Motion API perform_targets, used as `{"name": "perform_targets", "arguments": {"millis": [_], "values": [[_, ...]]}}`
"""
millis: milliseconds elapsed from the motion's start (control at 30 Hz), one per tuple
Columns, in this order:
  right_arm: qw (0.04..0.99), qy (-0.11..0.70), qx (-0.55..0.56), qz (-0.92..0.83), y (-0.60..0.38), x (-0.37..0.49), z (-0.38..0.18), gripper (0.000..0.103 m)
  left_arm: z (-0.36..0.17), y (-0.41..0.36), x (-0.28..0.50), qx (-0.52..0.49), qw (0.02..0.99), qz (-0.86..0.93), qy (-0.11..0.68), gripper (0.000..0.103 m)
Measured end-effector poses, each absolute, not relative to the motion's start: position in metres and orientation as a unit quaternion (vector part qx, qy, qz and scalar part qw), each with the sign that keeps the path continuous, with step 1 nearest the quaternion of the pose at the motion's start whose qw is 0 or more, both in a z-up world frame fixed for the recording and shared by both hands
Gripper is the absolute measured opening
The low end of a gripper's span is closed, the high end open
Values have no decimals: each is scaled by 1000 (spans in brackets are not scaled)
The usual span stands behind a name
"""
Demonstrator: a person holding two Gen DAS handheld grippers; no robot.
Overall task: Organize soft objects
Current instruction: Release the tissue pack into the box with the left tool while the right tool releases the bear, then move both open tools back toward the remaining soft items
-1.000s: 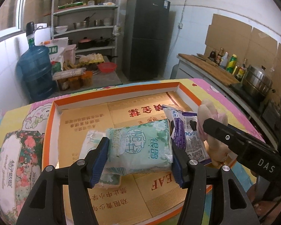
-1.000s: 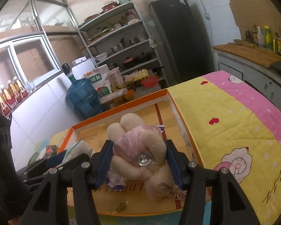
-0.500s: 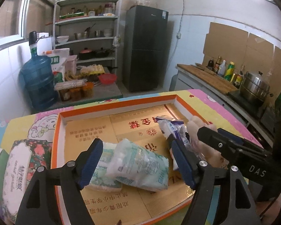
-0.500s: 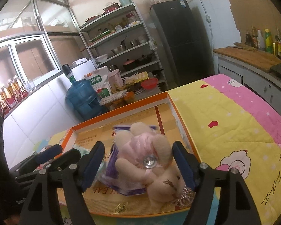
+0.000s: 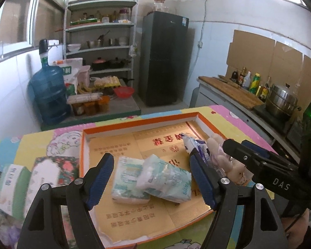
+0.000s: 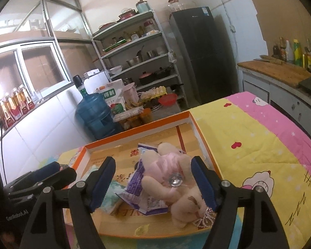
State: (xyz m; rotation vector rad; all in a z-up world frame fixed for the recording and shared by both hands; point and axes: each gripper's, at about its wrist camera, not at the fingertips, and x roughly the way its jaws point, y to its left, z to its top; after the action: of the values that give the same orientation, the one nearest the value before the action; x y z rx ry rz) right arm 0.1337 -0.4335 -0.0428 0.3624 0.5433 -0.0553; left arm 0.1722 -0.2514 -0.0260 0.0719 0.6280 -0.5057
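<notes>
— Two grippers, both spread wide with nothing between the pads. The left gripper point(image 5: 152, 179) hangs over the orange tray point(image 5: 134, 127); under it lie two tissue packs, the green-printed pack point(image 5: 165, 180) leaning across the paler pack point(image 5: 127, 181).

— Touching the fingers?

— No, there is a gap on each side in the left wrist view. At about 2 o'clock from the packs sits a purple-and-white pouch point(image 5: 193, 145), and beside it, further toward 3 o'clock, the plush toy point(image 5: 226, 161), partly hidden behind the right tool's black arm.

— And the right gripper?

— The right gripper point(image 6: 153, 183) is equally wide apart. The plush toy point(image 6: 172, 183) in its pink dress lies between the jaws on the tray floor, on top of the pouch point(image 6: 137, 188). Whether the right-hand pad grazes the toy I cannot tell; the left one stands apart.

— Where is the tray?

— On a cartoon-print quilt point(image 6: 248, 145), yellow and pink. At 9 o'clock of the tray, in the left view, a flowered tissue box point(image 5: 56, 171) and a green-and-white pack point(image 5: 12, 188) rest on the quilt outside the rim.
</notes>
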Motion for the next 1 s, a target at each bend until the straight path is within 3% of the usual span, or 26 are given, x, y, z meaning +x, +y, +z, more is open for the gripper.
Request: {"name": "perform_targets", "arguments": {"millis": [1000], "values": [[960, 255, 97, 64, -284, 109, 11, 75, 12, -100, 122, -13, 954, -162, 252, 77]]}}
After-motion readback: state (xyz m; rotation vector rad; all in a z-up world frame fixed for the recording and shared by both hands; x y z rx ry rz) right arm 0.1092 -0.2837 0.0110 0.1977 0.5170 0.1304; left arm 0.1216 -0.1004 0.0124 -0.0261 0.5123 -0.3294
